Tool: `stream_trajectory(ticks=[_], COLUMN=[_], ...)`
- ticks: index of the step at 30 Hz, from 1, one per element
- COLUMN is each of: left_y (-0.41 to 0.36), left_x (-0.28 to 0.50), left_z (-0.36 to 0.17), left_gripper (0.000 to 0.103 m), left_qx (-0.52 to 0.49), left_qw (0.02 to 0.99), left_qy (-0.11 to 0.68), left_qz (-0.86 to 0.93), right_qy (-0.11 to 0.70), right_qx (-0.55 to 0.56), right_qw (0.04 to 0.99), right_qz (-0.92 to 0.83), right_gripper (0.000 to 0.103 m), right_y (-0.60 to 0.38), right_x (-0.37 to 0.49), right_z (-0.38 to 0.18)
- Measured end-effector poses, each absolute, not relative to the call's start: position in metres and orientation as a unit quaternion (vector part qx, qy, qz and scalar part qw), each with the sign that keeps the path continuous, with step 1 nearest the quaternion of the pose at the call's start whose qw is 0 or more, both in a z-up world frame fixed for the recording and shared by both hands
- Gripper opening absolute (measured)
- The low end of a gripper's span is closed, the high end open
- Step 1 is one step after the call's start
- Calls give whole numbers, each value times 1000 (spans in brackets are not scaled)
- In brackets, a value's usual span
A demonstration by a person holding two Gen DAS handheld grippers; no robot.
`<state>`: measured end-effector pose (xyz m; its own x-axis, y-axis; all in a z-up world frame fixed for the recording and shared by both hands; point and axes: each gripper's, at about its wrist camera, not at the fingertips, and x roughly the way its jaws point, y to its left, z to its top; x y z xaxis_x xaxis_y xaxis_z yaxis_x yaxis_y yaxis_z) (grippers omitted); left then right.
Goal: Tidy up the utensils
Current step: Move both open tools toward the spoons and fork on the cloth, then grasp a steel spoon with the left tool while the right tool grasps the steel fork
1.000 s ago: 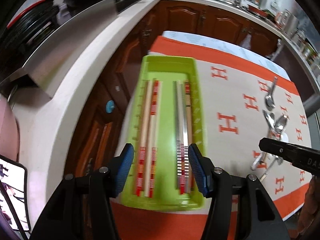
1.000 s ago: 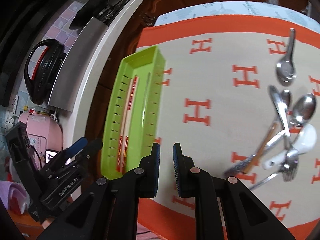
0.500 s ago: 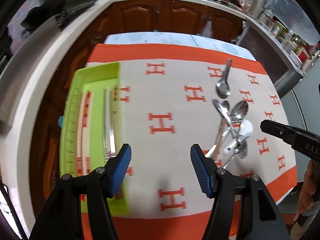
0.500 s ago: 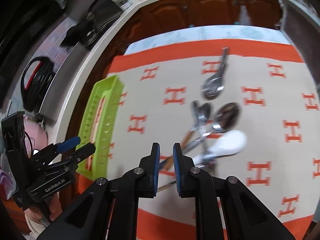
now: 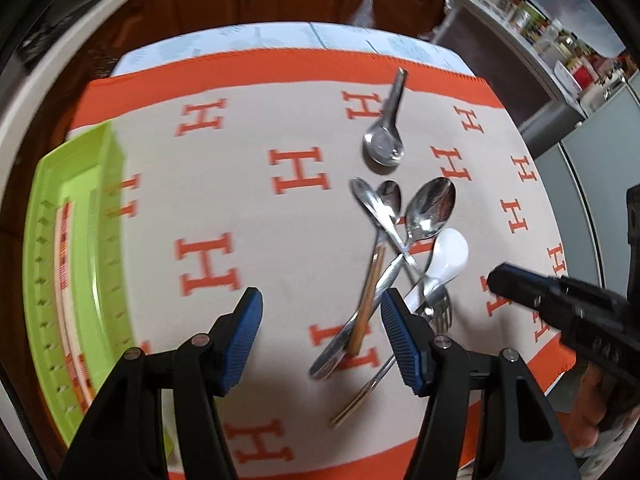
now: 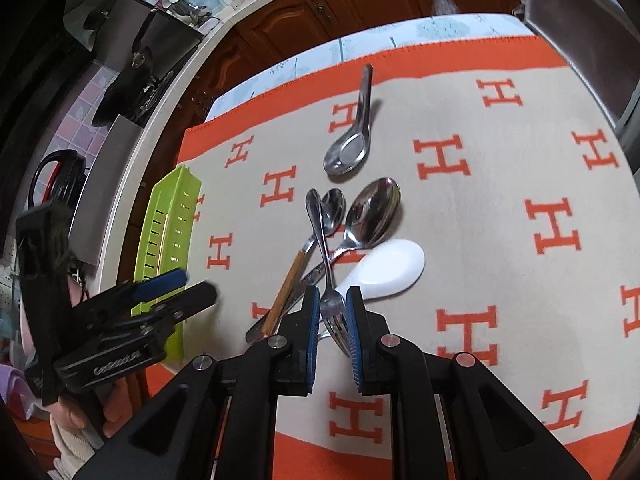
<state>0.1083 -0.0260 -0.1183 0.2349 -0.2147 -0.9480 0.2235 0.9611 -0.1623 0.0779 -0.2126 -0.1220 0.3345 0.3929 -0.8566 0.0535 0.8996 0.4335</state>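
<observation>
Both claws had swung away from the green tray point(image 5: 76, 264) toward the cutlery. At lower centre, the right claw point(image 6: 333, 316) stood narrowly parted around the fork point(image 6: 325, 264), pads beside its tines. The left claw point(image 5: 320, 336) gaped wide, holding nothing, above the blanket point(image 5: 248, 208). Spoons point(image 5: 430, 208) lay centre-right; the tray sat far left.

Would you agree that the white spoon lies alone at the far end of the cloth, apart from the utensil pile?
Not quite: the white spoon lies in the pile. The right wrist view shows the short steel spoon alone at the far end of the cloth.
</observation>
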Motion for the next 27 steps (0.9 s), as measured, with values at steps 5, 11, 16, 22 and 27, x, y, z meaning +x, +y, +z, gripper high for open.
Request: stream_trajectory(ticks=[5, 11, 16, 22, 27], left_y=[-53, -73, -78, -80, -93], left_x=[122, 137, 141, 150, 150], left_z=[-134, -157, -170, -172, -174], left_gripper=[57, 30, 28, 27, 9], left_qx=[27, 31, 37, 29, 60], left_qw=[774, 752, 747, 750, 761], left_qy=[613, 639, 648, 649, 637], left_qz=[-156, -155, -144, -124, -110], right_qy=[569, 568, 566, 565, 568], right_qx=[207, 216, 219, 223, 220], right_qw=[788, 786, 787, 786, 784], right_qz=[110, 110, 111, 115, 119], right_gripper=[14, 14, 14, 14, 14], right_y=[-217, -222, -225, -226, -222], right_x=[76, 74, 73, 73, 73], right_z=[-130, -135, -138, -140, -142])
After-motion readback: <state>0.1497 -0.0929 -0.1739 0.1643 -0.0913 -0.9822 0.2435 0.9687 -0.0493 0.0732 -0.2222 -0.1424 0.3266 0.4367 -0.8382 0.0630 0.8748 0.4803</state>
